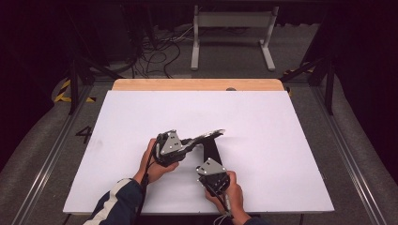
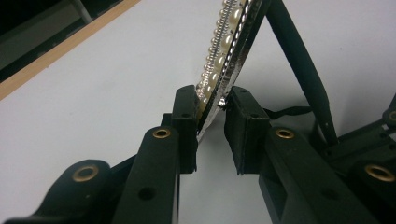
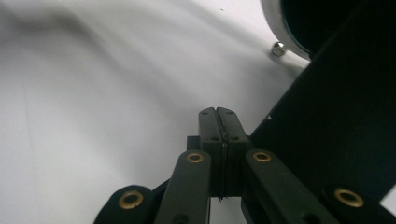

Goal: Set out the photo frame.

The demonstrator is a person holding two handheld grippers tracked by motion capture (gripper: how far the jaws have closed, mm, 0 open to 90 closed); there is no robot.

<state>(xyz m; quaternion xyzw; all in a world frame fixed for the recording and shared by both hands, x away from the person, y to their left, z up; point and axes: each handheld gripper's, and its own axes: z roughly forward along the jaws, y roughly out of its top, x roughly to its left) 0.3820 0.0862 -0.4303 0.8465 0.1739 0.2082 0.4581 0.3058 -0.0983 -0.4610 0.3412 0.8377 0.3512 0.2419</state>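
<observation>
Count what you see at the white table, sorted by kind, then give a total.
Grippers: 2 (left gripper, right gripper)
Hands: 2 (left hand, right hand)
Pearl-edged frame with its black back: 1
Table: 1
Total: 6

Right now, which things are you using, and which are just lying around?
In use:
- mirror with a pearl rim
- its black stand
- left gripper, clamped on the rim
- right gripper, shut
- table

Lying about:
- cables on the floor
- white frame behind the table
- striped tape
</observation>
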